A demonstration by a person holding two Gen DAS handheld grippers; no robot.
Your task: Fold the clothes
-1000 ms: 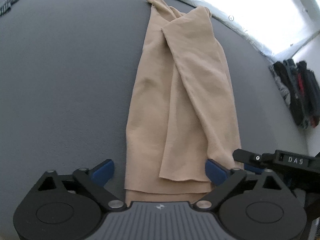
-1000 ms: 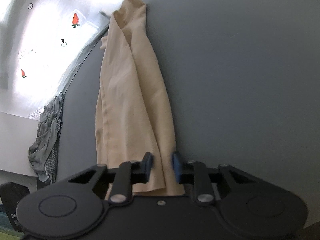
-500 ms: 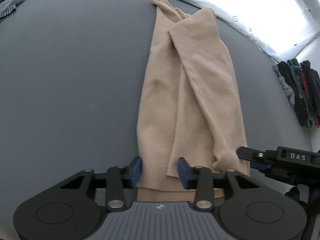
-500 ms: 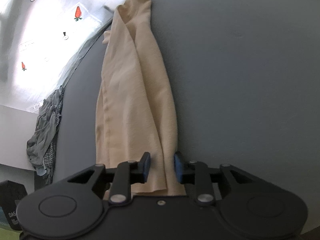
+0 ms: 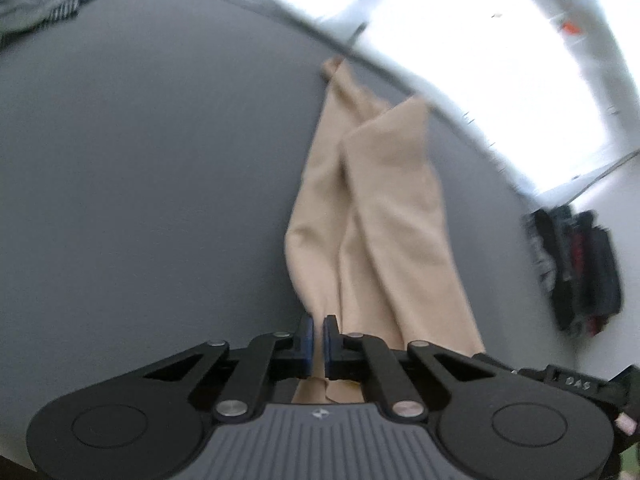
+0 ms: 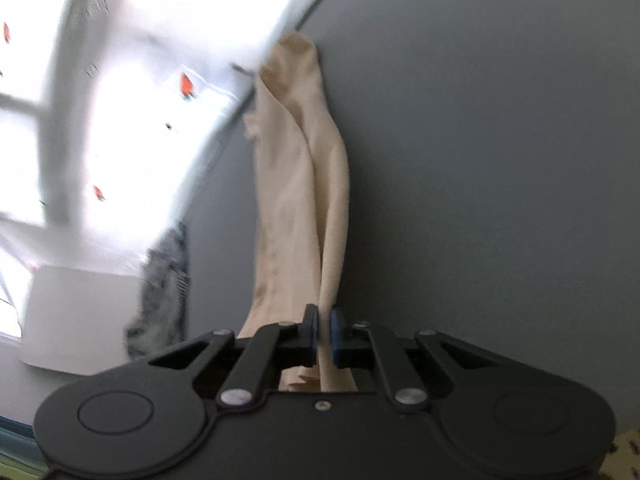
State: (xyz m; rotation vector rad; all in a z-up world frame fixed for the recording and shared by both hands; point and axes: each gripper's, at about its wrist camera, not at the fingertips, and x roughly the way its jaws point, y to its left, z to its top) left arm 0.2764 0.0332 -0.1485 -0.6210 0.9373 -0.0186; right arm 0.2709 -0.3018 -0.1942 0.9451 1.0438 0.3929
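surface: grey table | on it: beige garment, far end; grey clothes pile, edge

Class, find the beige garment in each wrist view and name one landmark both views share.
Left wrist: beige garment runs from centre-right down into the left gripper.
Right wrist: it runs from upper centre down into the right gripper.
Shared landmark: grey table.

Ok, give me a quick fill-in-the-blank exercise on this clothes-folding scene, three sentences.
1. Both grippers are shut on the ____ garment.
2. The left gripper pinches the garment's near ____.
3. The garment lies on a ____ table.

Missing words: beige; end; grey
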